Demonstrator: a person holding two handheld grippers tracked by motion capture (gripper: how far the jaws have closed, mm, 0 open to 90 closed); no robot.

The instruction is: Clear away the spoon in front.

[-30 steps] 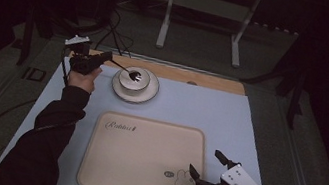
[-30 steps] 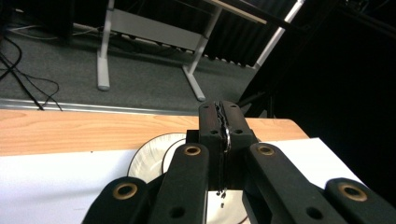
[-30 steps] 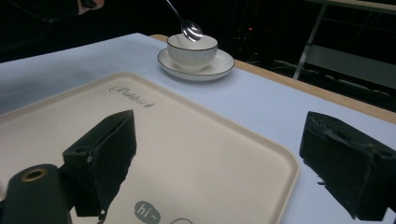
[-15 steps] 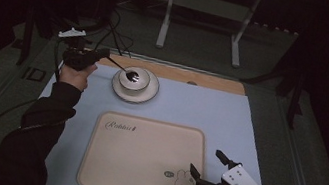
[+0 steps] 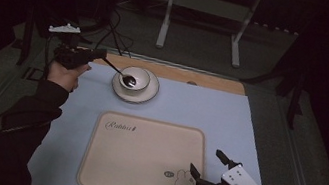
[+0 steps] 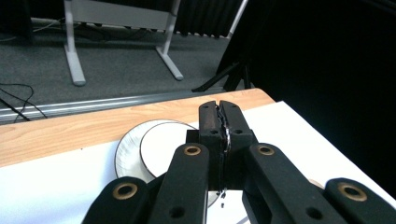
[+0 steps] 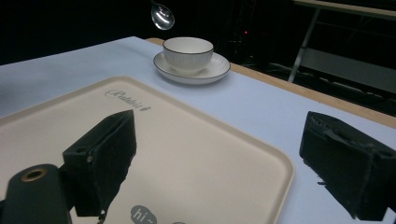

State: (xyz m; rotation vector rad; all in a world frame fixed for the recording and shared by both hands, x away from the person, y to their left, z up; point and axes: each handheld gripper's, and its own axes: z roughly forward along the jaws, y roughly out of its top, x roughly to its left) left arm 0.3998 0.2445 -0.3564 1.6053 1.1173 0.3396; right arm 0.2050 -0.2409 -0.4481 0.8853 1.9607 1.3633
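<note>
My left gripper (image 5: pixel 100 55) is shut on the handle of a metal spoon (image 5: pixel 123 76) at the far left of the table. In the right gripper view the spoon's bowl (image 7: pixel 162 17) hangs in the air above and just left of a white cup (image 7: pixel 187 53) on its saucer (image 7: pixel 212 71). In the left gripper view the jaws (image 6: pixel 219 109) are pressed together over the cup (image 6: pixel 159 144). My right gripper (image 5: pixel 205 163) stands open and holds nothing, at the near right corner of a beige tray (image 5: pixel 142 154).
A pale blue mat (image 5: pixel 229 118) covers the table, with a wooden strip (image 5: pixel 205 80) along its far edge. The tray carries a rabbit drawing (image 5: pixel 184 182) near the right gripper. Beyond the table are a metal stand (image 5: pixel 202 7) and cables on a dark floor.
The left hand has risen and drifted a little left, lifting the spoon's bowl up out of the cup. The right gripper has stayed where it was.
</note>
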